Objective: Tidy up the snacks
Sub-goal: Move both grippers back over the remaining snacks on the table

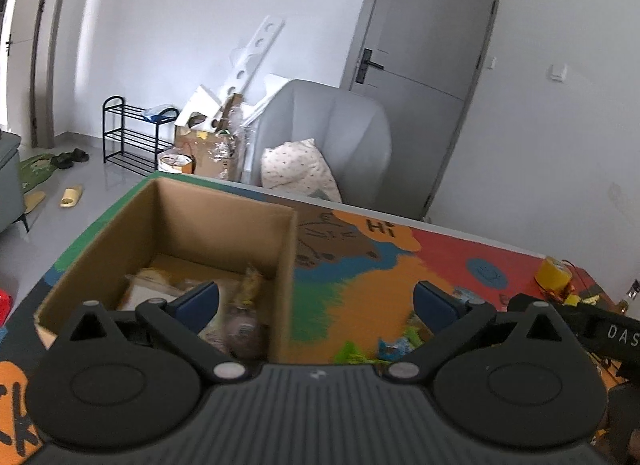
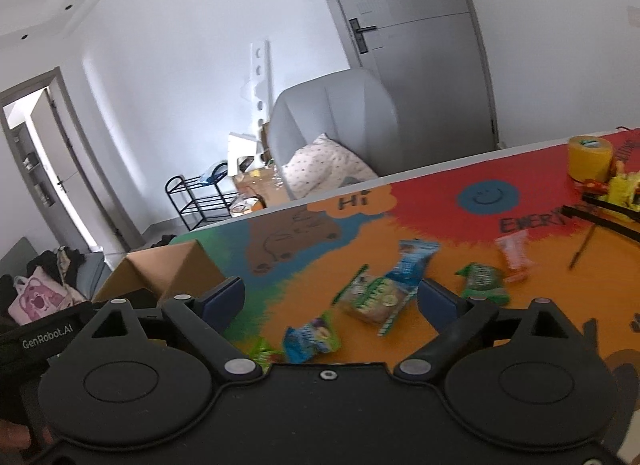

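Here one cardboard box [image 1: 168, 249] stands open at the table's [image 1: 360, 289] left end, close to its far-left corner. Inside it lie several wrapped snacks [image 1: 244, 305], blurred, so their count cannot be told. The left gripper [image 1: 316, 301] hangs over the box's right wall with its jaws spread wide and nothing between them; its left finger is above the box's inside, its right finger above the bare mat.

In the right wrist view the same box shows as one folded corner at the left. The right gripper [image 2: 330, 299] is also released, jaws wide apart and holding nothing, above the loose snacks on the orange middle of the table. Six packets can be counted there: a small green one [image 2: 262, 351] at the near edge of view, a blue-green one [image 2: 310, 339] beside it, a green-and-brown cookie pack [image 2: 374, 299] between the fingers, a blue pack [image 2: 414, 261] touching its far side, a dark green pack [image 2: 482, 281] to the right, and a pink one [image 2: 514, 255] beyond that. One yellow tape roll [image 2: 590, 157] stands near the far-right edge, with small yellow items [image 2: 624, 187] beside it.
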Tool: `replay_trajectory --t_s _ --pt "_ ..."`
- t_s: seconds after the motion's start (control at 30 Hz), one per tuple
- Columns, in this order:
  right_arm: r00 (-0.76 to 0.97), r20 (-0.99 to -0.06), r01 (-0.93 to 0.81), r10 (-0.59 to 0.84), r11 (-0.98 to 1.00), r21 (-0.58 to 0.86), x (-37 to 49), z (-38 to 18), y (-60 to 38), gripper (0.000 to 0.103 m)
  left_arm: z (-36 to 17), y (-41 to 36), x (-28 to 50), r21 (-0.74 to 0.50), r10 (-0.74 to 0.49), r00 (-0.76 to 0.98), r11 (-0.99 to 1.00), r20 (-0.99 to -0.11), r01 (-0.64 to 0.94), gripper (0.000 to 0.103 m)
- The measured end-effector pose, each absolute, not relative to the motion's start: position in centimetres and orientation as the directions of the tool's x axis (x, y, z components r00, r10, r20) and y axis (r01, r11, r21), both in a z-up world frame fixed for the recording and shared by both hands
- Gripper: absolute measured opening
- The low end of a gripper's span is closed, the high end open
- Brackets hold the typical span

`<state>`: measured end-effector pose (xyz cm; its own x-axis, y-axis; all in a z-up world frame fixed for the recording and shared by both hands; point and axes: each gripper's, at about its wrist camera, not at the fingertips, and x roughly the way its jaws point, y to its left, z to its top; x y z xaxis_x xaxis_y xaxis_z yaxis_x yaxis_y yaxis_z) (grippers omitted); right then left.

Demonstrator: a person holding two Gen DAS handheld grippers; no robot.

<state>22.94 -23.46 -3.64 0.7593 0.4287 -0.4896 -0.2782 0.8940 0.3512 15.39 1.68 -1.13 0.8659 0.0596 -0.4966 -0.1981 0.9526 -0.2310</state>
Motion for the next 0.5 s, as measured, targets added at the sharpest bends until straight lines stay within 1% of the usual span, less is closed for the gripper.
replay_trajectory --t_s 0.37,0.47,0.5 --pt "0.776 -0.498 -0.213 0.386 0.905 0.369 23.6 -5.0 -27.5 0.094 -1.5 -2.3 16.8 -0.233 -0.021 0.873 0.967 -0.487 -0.107 0.102" --pt "0.778 -0.503 -0.197 0.376 0.907 0.373 23.9 -5.5 -28.4 0.094 -2.0 -3.3 17.6 -0.234 -0.040 0.867 0.968 -0.496 -0.089 0.102" --pt "0.779 -0.504 -0.192 0.372 0.907 0.374 24.0 -5.6 -28.7 0.094 -2.2 -3.5 17.8 -0.235 -0.046 0.864 0.968 -0.501 -0.085 0.101"
